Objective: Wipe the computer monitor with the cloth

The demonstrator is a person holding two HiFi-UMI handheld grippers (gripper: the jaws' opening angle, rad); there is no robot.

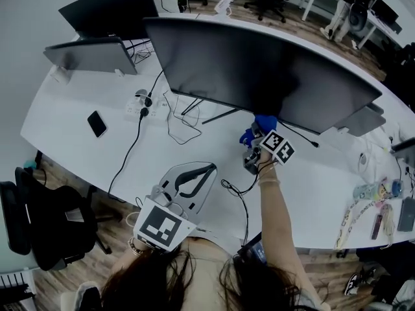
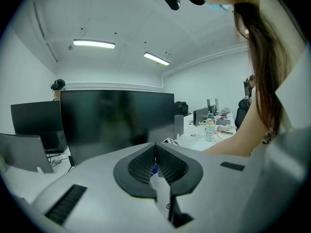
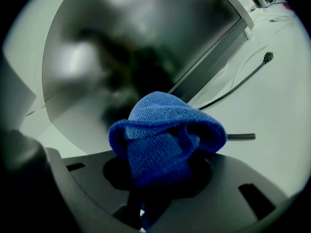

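Well short of the monitor, your left gripper has its jaws pressed together on nothing, while your right gripper clamps the bunched blue cloth, hiding its jaw tips, at the monitor's lower edge above the white desk; whether it touches the glass is unclear.

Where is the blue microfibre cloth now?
The blue microfibre cloth is bunched in the right gripper, at the lower edge of the large dark monitor, right of its stand in the head view.
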